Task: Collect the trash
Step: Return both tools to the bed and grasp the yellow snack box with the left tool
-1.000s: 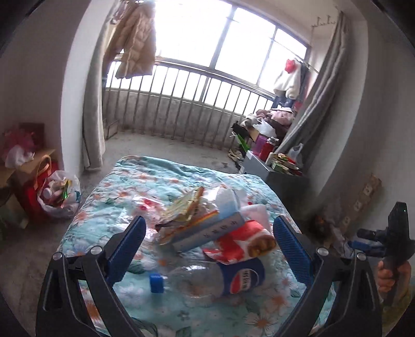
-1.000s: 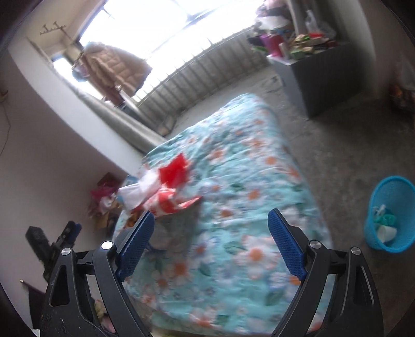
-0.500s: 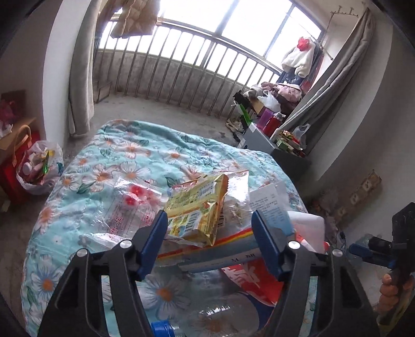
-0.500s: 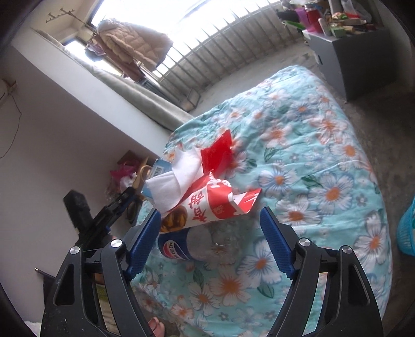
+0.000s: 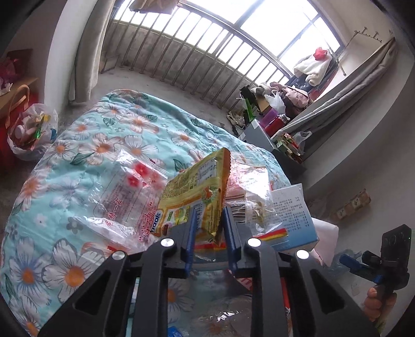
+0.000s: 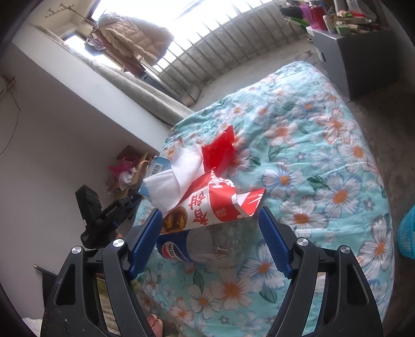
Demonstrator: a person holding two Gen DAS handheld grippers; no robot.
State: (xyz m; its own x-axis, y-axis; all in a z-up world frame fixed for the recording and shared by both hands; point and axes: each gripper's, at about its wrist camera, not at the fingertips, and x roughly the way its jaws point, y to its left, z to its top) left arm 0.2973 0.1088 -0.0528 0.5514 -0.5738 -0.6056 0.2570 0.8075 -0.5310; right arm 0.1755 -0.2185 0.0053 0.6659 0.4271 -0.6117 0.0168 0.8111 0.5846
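Yellow snack wrapper (image 5: 197, 191) between closing jaws of left hand-held gripper (image 5: 208, 228), on bed (image 5: 109, 134); right hand-held gripper (image 6: 207, 233) closing slightly, jaws wide around red wrapper (image 6: 215, 204), not gripping.

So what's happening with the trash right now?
Left gripper jaws closing on yellow snack wrapper. Right gripper open around red wrapper. Nothing blocking.

Daylight floods through a wide window (image 5: 262, 23) behind a barred railing (image 5: 197, 51) onto a bare concrete floor (image 5: 160, 90). A flowered quilt (image 6: 324, 160) covers the bed, a grey cabinet (image 6: 355, 51) stands beside it, and curtains (image 5: 88, 46) hang against pale walls (image 6: 52, 124).
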